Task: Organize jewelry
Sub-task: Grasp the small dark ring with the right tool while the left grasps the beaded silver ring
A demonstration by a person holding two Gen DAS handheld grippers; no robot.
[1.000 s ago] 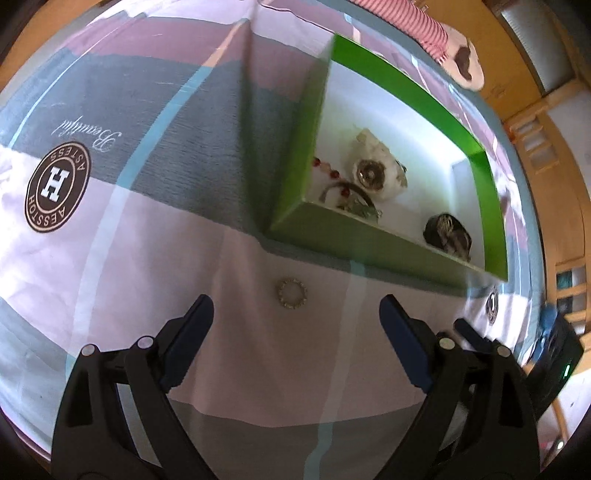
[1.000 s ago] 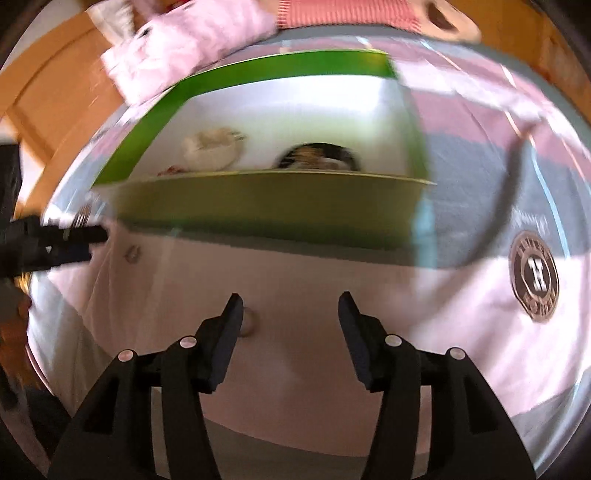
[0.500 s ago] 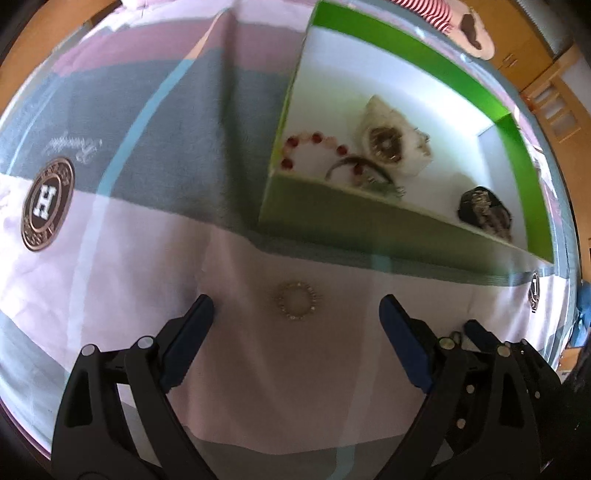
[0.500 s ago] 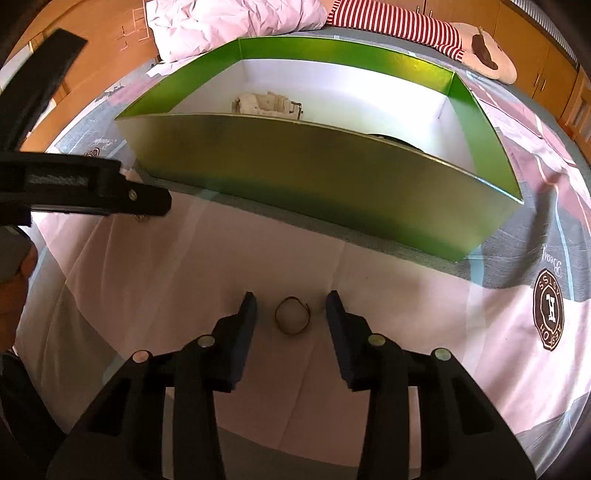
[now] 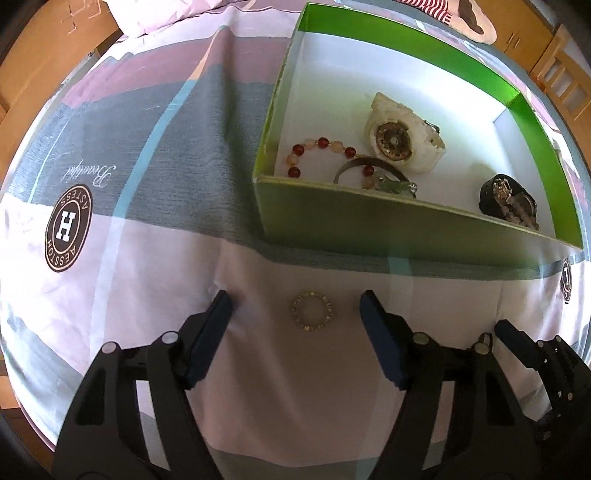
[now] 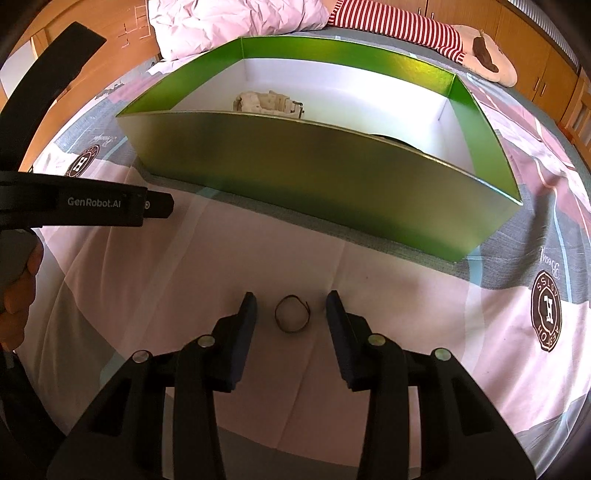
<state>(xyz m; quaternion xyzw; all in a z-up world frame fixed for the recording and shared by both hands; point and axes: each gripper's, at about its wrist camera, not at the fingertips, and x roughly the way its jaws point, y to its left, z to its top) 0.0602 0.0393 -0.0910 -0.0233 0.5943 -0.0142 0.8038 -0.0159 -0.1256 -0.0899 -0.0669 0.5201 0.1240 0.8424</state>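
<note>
A small beaded ring lies on the pink bedsheet between the fingers of my left gripper; the jaws are closing and the pads stand clear of it. A thin dark metal ring lies between the fingers of my right gripper, also untouched, jaws open. Beyond both stands the green box. Inside it lie a red bead bracelet, a white watch, a metal bangle and a dark piece of jewelry.
The bed carries a pink, grey and blue sheet with round logos. A pink pillow and a striped soft toy lie behind the box. The other gripper and a hand show at left.
Both grippers have come down and closer to their rings. The left jaws have narrowed around the beaded ring. The right jaws narrowed earlier and now hold steady around the thin ring.
</note>
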